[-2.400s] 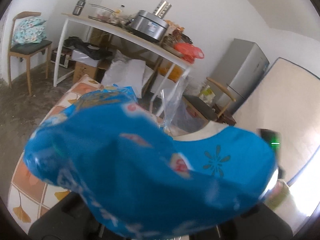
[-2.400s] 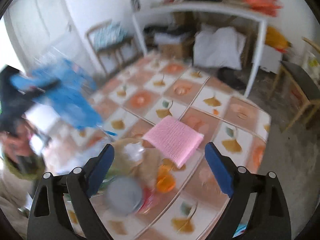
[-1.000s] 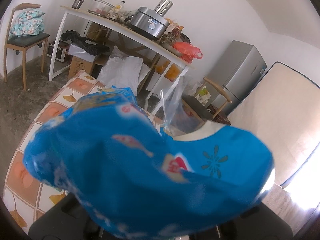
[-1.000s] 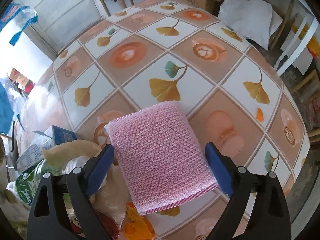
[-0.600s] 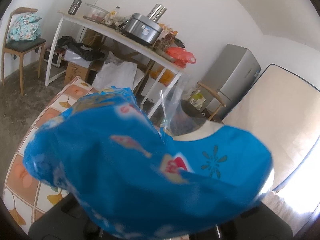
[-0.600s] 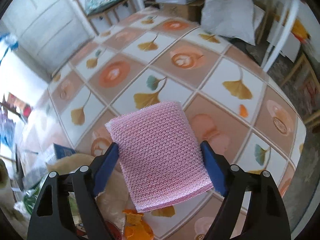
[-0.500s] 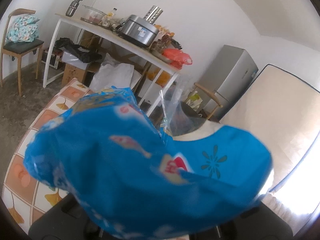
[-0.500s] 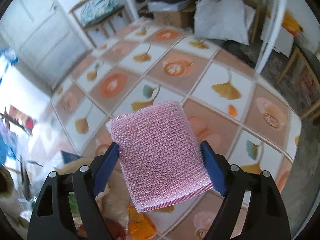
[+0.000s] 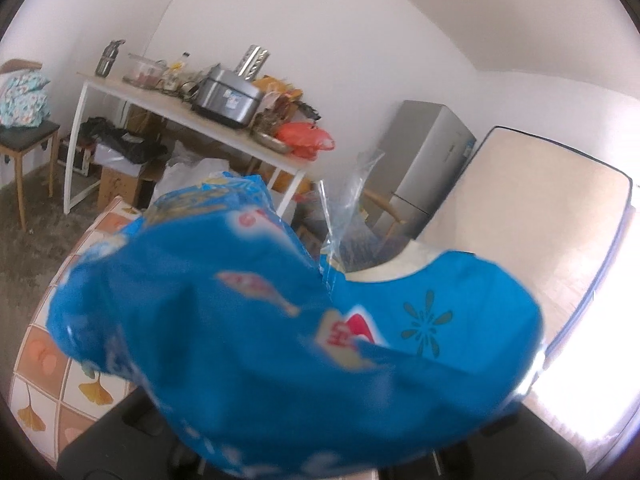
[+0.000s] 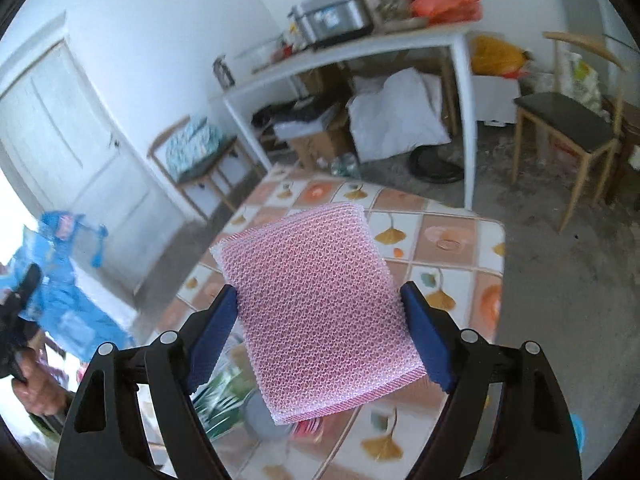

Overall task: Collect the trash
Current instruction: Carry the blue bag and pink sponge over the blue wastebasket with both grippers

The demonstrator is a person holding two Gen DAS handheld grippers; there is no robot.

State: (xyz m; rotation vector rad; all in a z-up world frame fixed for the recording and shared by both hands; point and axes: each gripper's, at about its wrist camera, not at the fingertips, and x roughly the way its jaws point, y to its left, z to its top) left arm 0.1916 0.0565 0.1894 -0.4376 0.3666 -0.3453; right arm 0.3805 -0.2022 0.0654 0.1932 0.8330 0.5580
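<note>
Pink mesh sponge [image 10: 320, 304], hanging pinched in the right gripper [image 10: 320, 320] jaws above the tabletop's [image 10: 460, 236] six-o'clock clutter, is risking slipping free because its soft sides compress.

We see bright daylight burning out both views' lower edges, heavy fisheye curving, and a blurred blue bag [image 9: 280, 344] up close.
</note>
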